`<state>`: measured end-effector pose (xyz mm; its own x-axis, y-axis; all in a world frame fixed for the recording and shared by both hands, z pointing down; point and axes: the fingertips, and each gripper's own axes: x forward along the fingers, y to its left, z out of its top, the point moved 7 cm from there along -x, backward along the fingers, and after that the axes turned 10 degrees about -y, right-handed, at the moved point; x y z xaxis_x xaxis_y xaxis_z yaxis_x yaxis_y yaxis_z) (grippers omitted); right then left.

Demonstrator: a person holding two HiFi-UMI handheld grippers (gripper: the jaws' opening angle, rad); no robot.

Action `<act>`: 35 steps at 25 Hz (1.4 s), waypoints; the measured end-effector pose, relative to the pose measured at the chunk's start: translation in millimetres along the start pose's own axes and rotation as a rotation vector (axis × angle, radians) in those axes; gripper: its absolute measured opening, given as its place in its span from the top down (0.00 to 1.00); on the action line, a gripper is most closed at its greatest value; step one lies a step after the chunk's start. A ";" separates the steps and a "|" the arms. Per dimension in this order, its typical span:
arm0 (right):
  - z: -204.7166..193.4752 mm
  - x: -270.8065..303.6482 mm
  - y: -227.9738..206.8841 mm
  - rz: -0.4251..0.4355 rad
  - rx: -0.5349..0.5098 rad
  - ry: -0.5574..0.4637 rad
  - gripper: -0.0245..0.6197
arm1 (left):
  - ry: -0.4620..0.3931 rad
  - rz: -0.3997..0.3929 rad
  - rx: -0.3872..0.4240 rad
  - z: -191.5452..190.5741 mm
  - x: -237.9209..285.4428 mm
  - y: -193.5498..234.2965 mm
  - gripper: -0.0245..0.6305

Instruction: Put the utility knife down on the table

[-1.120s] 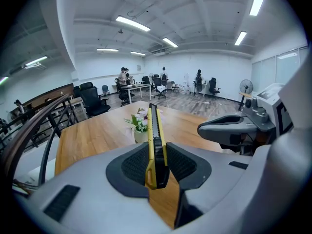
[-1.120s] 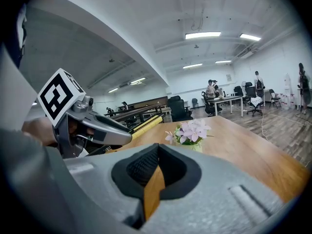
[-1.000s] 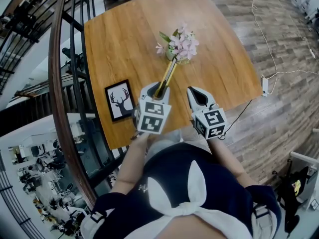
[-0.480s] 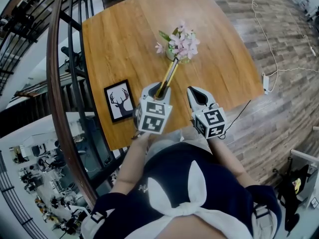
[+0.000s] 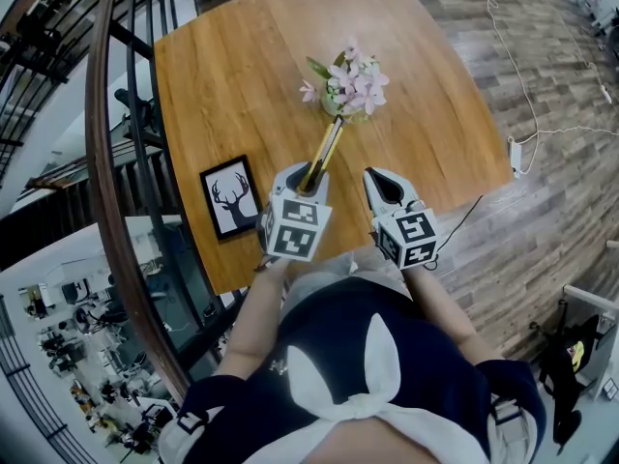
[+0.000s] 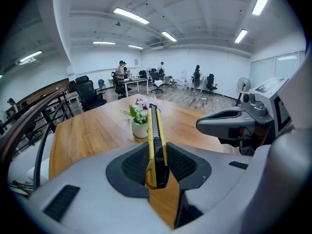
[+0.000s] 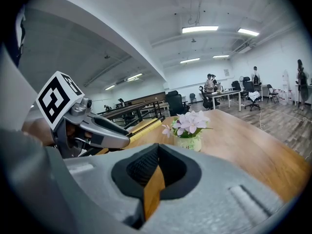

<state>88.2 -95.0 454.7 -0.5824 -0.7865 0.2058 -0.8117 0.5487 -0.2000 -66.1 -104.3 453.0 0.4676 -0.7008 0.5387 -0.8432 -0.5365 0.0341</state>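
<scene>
Utility knife (image 6: pixel 156 145): we find it clamped by its rear end in the left hand-held gripper (image 6: pixel 157 168), pads pressed on both flat sides, yellow body pointing forward and down. It is held above the near part of the tabletop (image 5: pixel 232 66) and is not yet resting on it. The right hand-held gripper (image 7: pixel 155 172) hangs just beside it, jaws together with nothing between them.

Hazards, in our judgement:
- Release from height. The knife would drop, bounce or skid. The near tabletop edge lies close under both grippers, so a skid backward could carry it to the floor.
- Tip-first contact. With the nose angled down, the front end would touch first and the body could pivot sideways on release.
- Blade state. We cannot tell whether the blade is extended.

Surroundings:
- A framed deer picture (image 5: pixel 232 194) lies to the left, near the tabletop edge.
- A flower vase (image 5: pixel 343 93) stands directly ahead, in line with the knife. The right gripper view shows a gap between them. A forward push would tip the vase.
- Bare tabletop lies left and right of the vase.
- A stair railing (image 5: pixel 106 162) borders the left side, well apart.
</scene>
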 end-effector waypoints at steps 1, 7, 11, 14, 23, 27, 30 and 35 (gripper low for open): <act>-1.0 0.5 0.1 0.000 0.001 0.002 0.97 | 0.001 0.001 0.001 -1.0 0.7 0.8 0.77; -5.4 1.3 3.9 0.005 0.005 0.017 0.97 | 0.024 -0.001 -0.016 -10.8 1.2 1.4 0.77; -7.7 3.5 4.9 0.004 0.003 0.026 0.97 | 0.031 -0.002 -0.020 -15.8 1.8 3.4 0.77; -10.2 5.4 3.7 0.002 0.003 0.032 0.97 | 0.036 -0.002 -0.024 -19.5 4.3 5.3 0.77; -13.5 8.5 0.8 -0.011 0.004 0.041 0.97 | 0.050 -0.009 -0.031 -26.8 10.4 7.8 0.77; -16.0 9.8 0.3 -0.011 0.005 0.048 0.97 | 0.056 -0.011 -0.036 -30.8 13.6 8.5 0.77; -16.7 11.0 0.2 -0.011 0.006 0.052 0.97 | 0.062 -0.014 -0.039 -33.5 15.9 8.1 0.77; -16.2 12.6 0.9 -0.009 0.009 0.057 0.97 | 0.071 -0.019 -0.042 -38.1 18.1 6.6 0.77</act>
<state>79.4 -99.9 472.6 -0.5770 -0.7737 0.2616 -0.8166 0.5392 -0.2061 -73.4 -102.6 495.1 0.4646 -0.6548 0.5961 -0.8457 -0.5277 0.0796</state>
